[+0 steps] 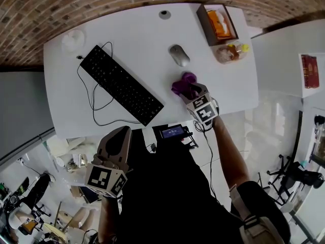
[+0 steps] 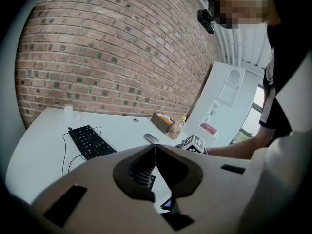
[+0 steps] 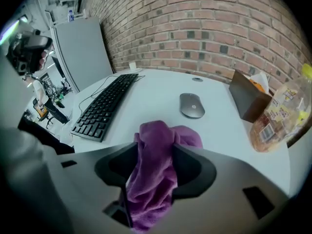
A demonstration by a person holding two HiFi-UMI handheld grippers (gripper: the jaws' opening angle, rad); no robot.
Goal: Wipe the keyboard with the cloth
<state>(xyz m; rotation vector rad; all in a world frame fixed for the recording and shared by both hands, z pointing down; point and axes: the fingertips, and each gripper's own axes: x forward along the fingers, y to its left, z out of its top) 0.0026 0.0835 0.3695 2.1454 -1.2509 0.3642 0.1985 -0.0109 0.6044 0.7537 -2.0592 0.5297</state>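
Right forearm (image 1: 229,151) reaches out to the table's (image 1: 132,34) near edge; right gripper (image 1: 192,89) tips steeply down; jaws wide apart, purple cloth (image 3: 157,174) bunched loose between them, not clamped; cloth sits on the table just short of the mouse (image 1: 179,55), right of the keyboard (image 1: 122,84) and apart from it; left gripper (image 1: 121,132) hangs off the table near the body, jaws together, empty.

Left gripper (image 2: 156,146) jaws together, right gripper (image 3: 155,147) angled down, jaws apart
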